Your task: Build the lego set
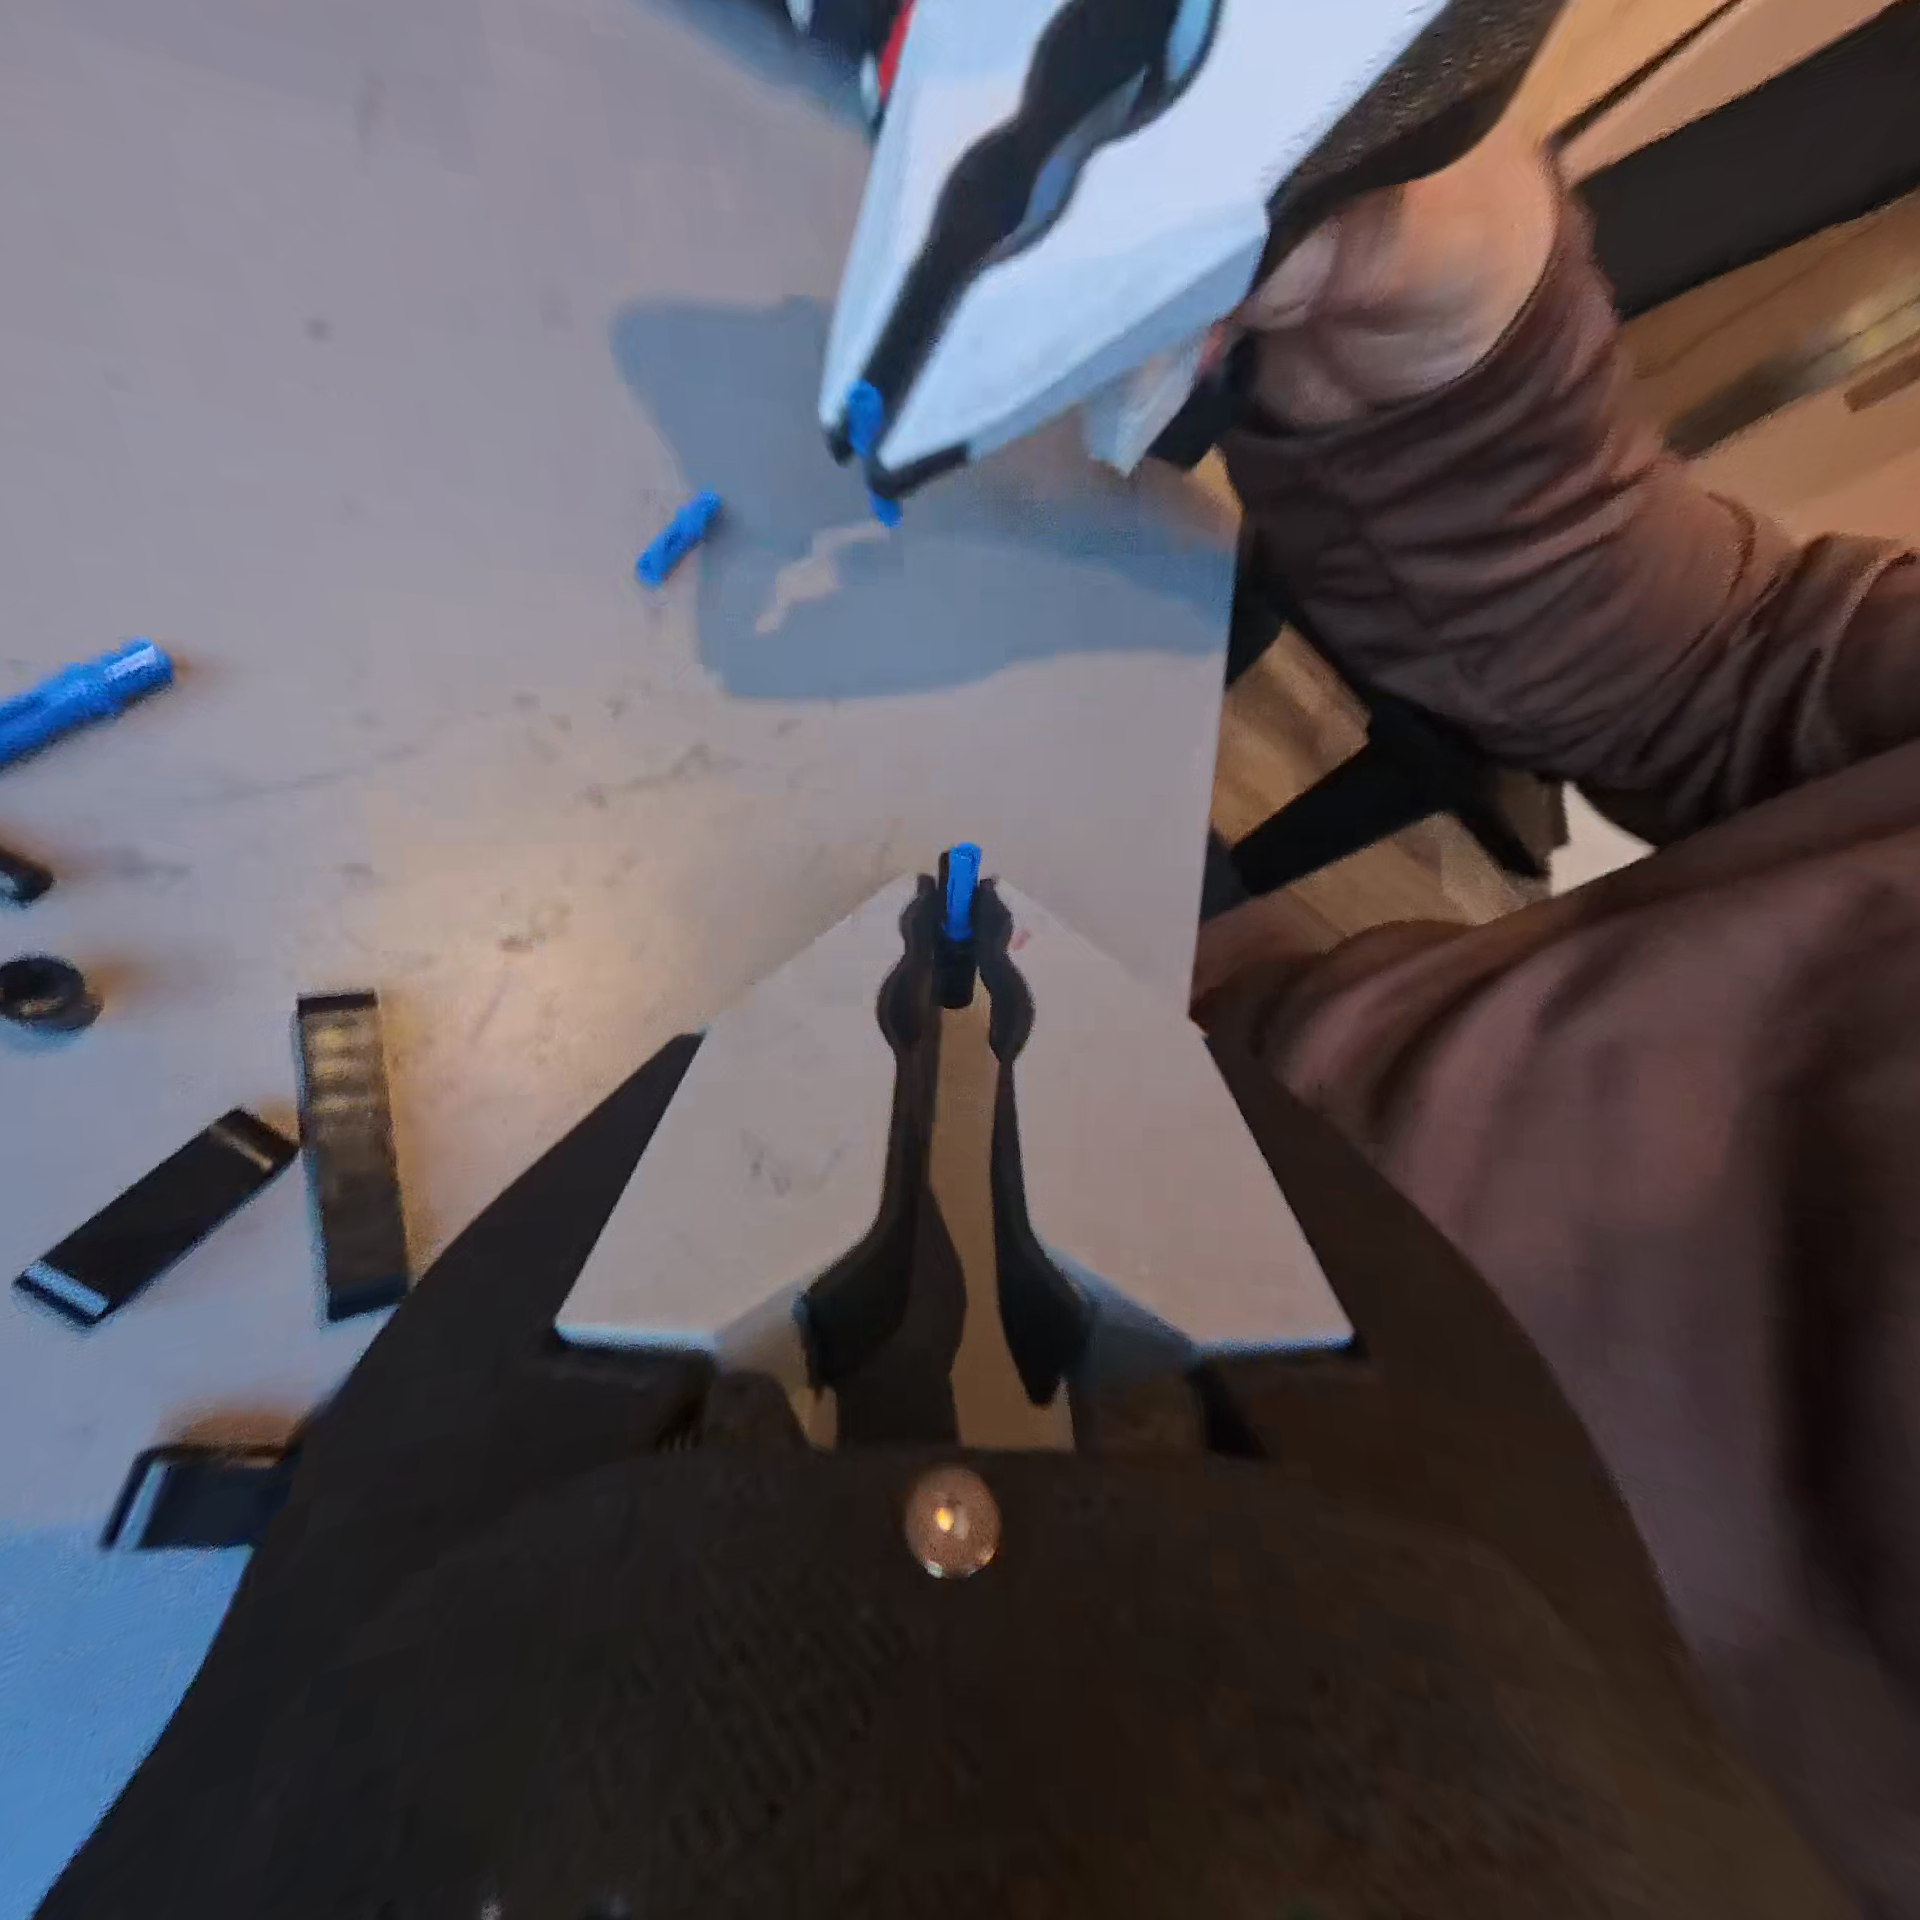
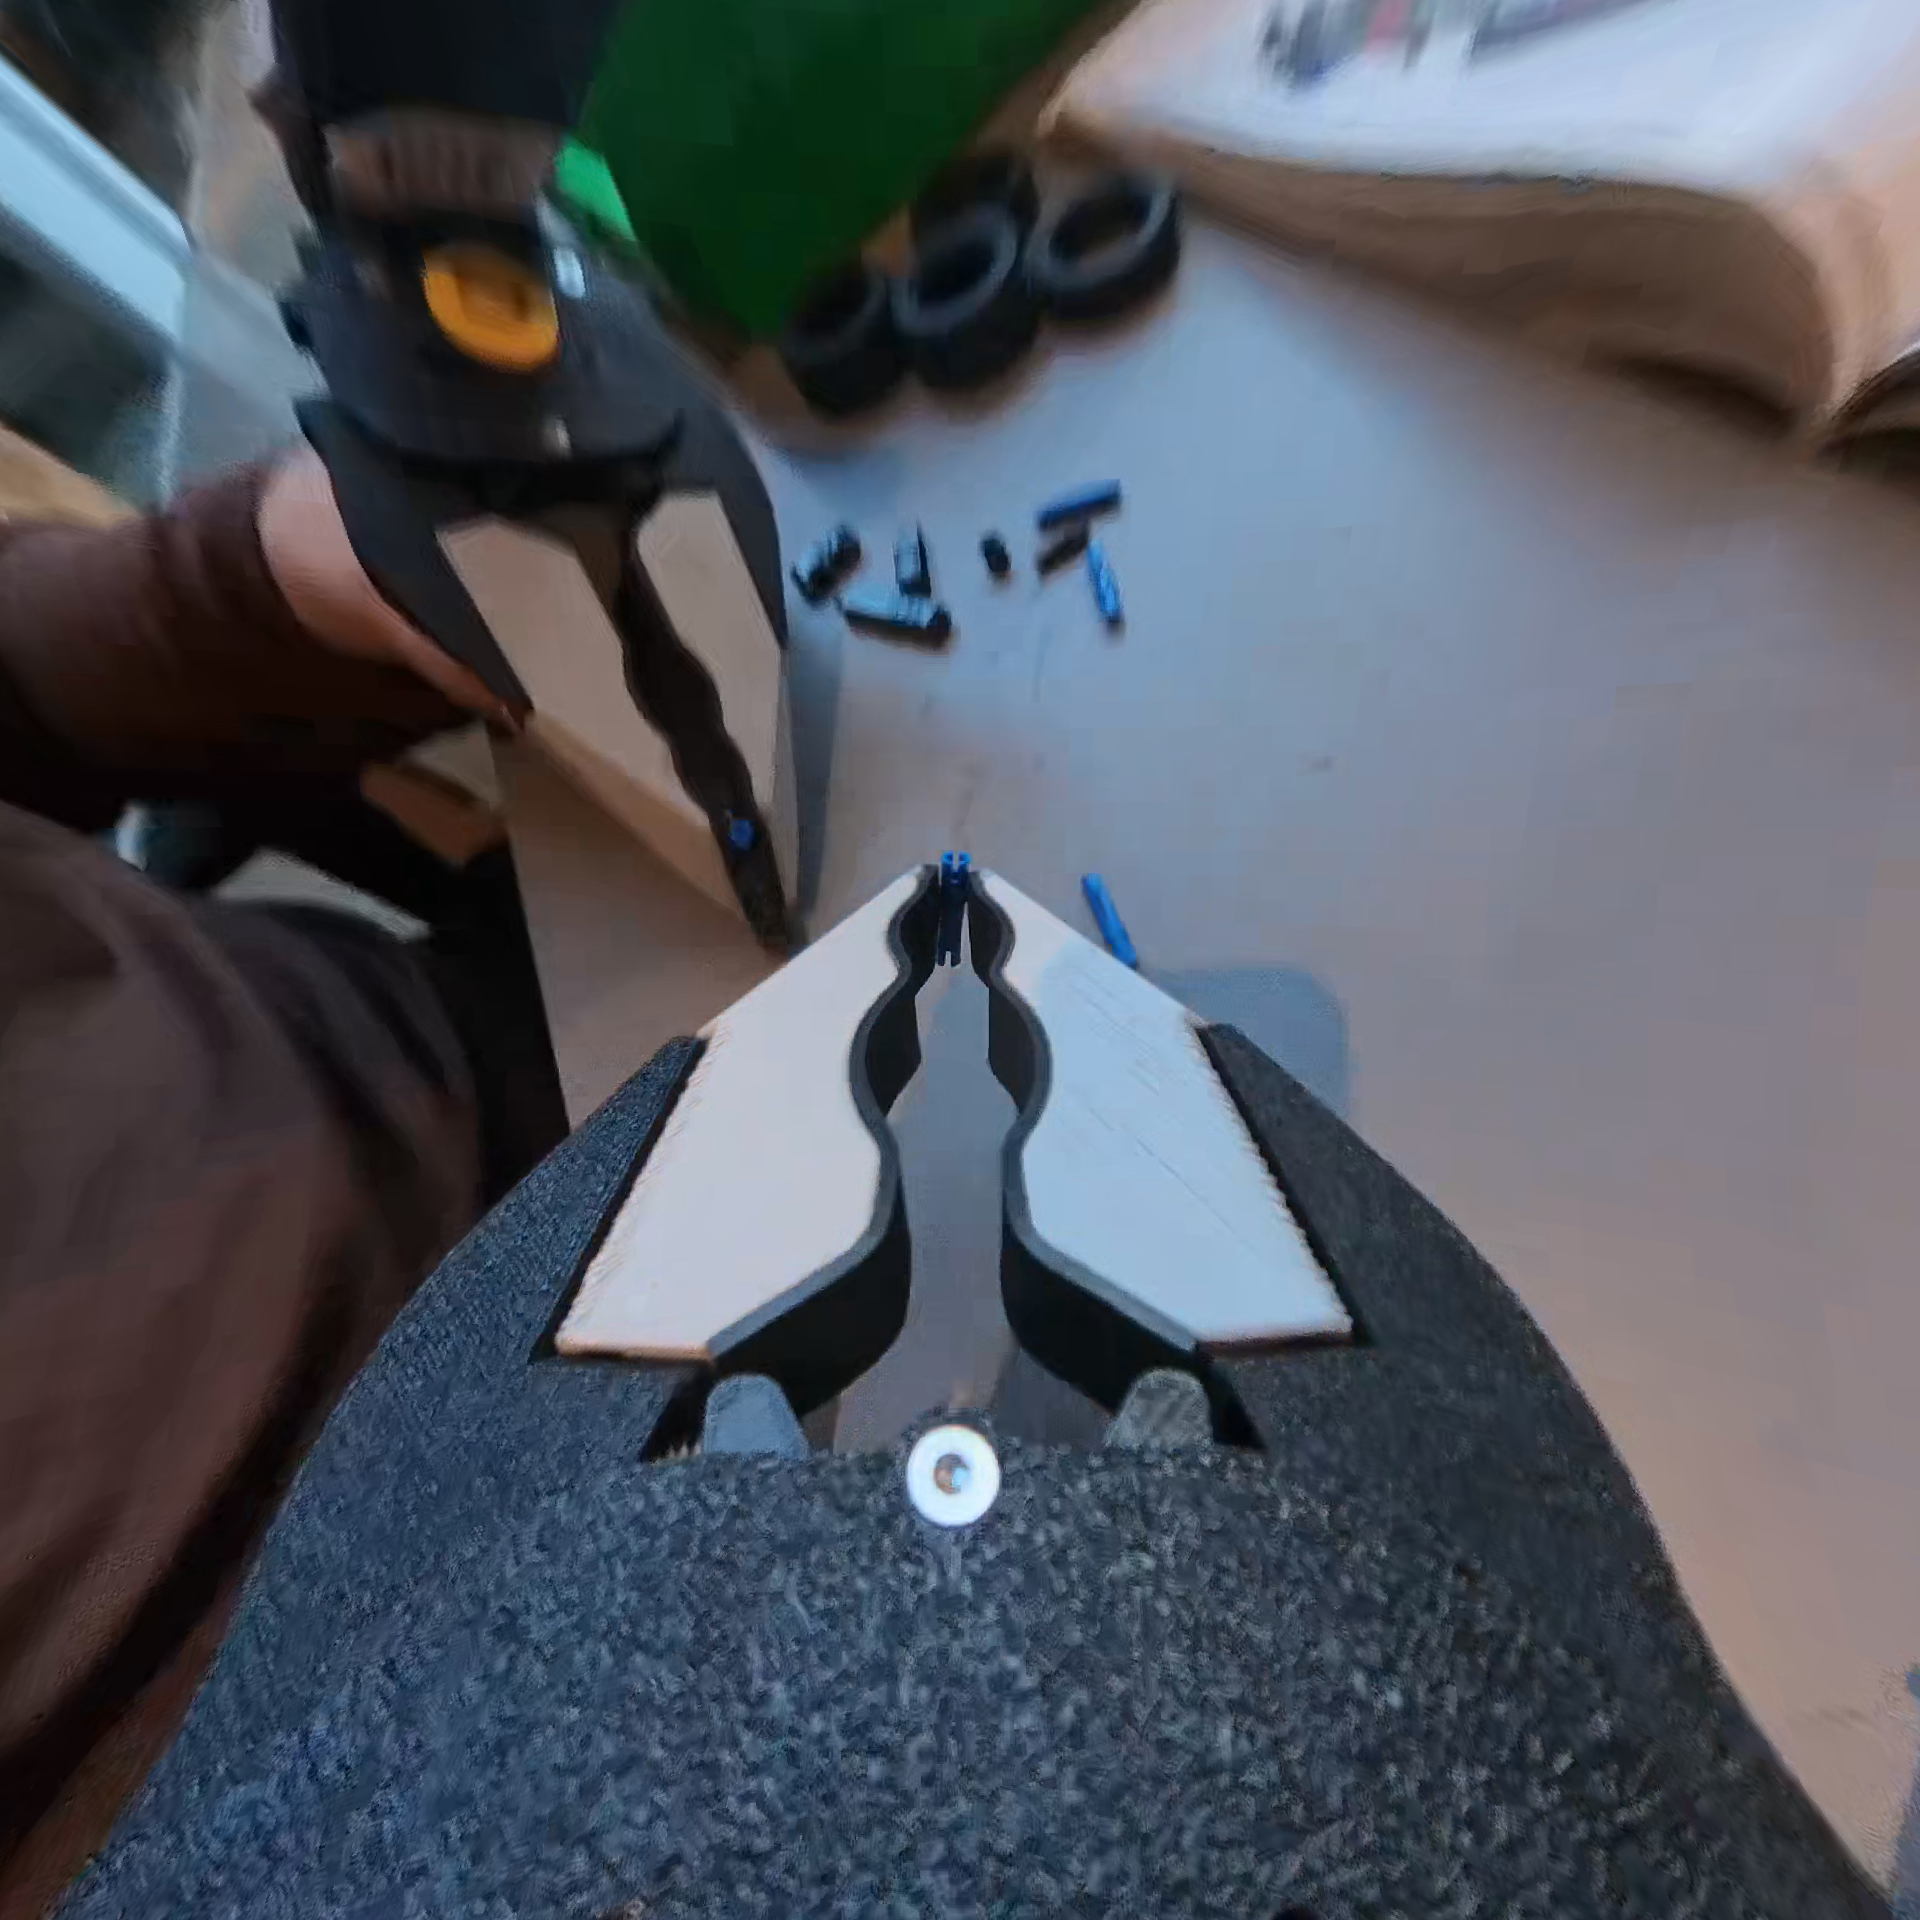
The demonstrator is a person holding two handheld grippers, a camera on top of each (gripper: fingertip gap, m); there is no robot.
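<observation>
Two grippers show, a black-bodied left gripper (image 1: pixel 958 914) and a speckled black right gripper (image 2: pixel 953 902), each closed on one small blue plastic peg: one blue peg (image 1: pixel 961 891) in the left, another blue peg (image 2: pixel 953 883) in the right. Two loose blue pegs lie on the pale worktop (image 1: pixel 436 436) in the left wrist view, a short one (image 1: pixel 677 537) and a longer one (image 1: pixel 83 698). Three black rubber tyres (image 2: pixel 971 278) sit in a row. Two flat black beams (image 1: pixel 348 1148) lie side by side; the smaller black bits are too blurred to count.
</observation>
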